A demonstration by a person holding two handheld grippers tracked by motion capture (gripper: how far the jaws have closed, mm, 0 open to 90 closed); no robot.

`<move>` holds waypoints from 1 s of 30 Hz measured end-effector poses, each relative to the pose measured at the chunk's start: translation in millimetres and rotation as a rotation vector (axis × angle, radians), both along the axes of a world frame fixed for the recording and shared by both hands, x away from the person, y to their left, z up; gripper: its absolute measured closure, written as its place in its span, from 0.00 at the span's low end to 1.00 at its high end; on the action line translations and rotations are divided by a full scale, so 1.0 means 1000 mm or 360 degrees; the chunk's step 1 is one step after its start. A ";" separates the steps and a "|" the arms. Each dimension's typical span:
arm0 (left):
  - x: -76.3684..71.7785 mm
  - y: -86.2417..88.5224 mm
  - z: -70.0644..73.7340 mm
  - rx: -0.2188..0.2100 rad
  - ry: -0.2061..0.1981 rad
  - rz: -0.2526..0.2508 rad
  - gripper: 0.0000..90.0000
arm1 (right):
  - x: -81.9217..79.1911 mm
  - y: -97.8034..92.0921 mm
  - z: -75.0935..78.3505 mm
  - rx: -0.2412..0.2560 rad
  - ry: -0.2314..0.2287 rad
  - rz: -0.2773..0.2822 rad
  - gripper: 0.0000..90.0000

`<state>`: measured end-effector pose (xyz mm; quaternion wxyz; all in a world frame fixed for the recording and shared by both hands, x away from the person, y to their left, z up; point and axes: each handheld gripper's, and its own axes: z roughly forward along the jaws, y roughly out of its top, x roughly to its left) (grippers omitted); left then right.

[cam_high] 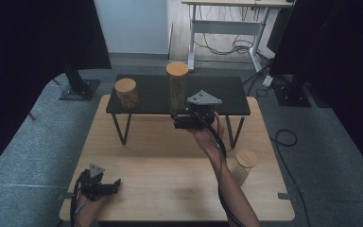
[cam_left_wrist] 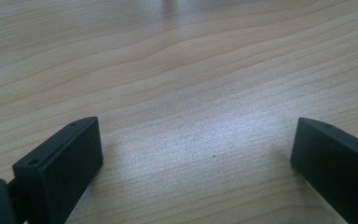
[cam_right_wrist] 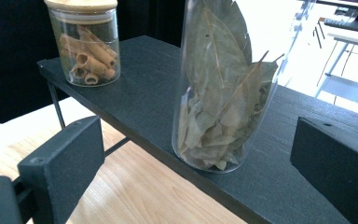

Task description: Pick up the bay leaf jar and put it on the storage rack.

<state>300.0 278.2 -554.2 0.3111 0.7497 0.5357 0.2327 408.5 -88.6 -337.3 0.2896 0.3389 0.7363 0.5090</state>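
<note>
a pale wooden desk [cam_high: 170,165] carries a black shelf [cam_high: 146,94]; dark curtains flank the room. the right tool [cam_high: 185,115], released, faces the tall bay-leaf jar [cam_right_wrist: 223,93] at the shelf's near edge, its lid cut off in the right gripper view. the left tool [cam_left_wrist: 193,149] rests released near left.

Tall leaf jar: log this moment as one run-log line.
right gripper: open, facing tall leaf jar on black shelf | left gripper: open, over table | short jar: on shelf

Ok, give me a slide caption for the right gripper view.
Open right gripper faces a tall jar of bay leaves standing on the black shelf.
</note>
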 end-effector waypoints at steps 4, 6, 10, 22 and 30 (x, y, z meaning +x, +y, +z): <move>0.000 0.000 0.000 -0.0001 0.0000 0.0000 0.02 | -0.006 -0.001 -0.001 -0.0003 -0.0011 0.0013 0.03; 0.000 0.000 0.000 -0.0001 0.0000 0.0000 0.02 | -0.008 -0.001 -0.001 -0.0003 -0.0013 0.0020 0.03; 0.000 0.000 0.000 0.0000 0.0001 0.0000 0.02 | -0.015 -0.002 -0.002 -0.0008 -0.0023 0.0039 0.03; 0.000 0.000 0.000 0.0000 0.0000 0.0000 0.02 | -0.028 -0.006 -0.010 -0.0004 -0.0014 0.0068 0.03; 0.000 0.000 0.000 0.0001 0.0001 -0.0001 0.02 | -0.035 -0.009 -0.014 0.0001 -0.0022 0.0085 0.03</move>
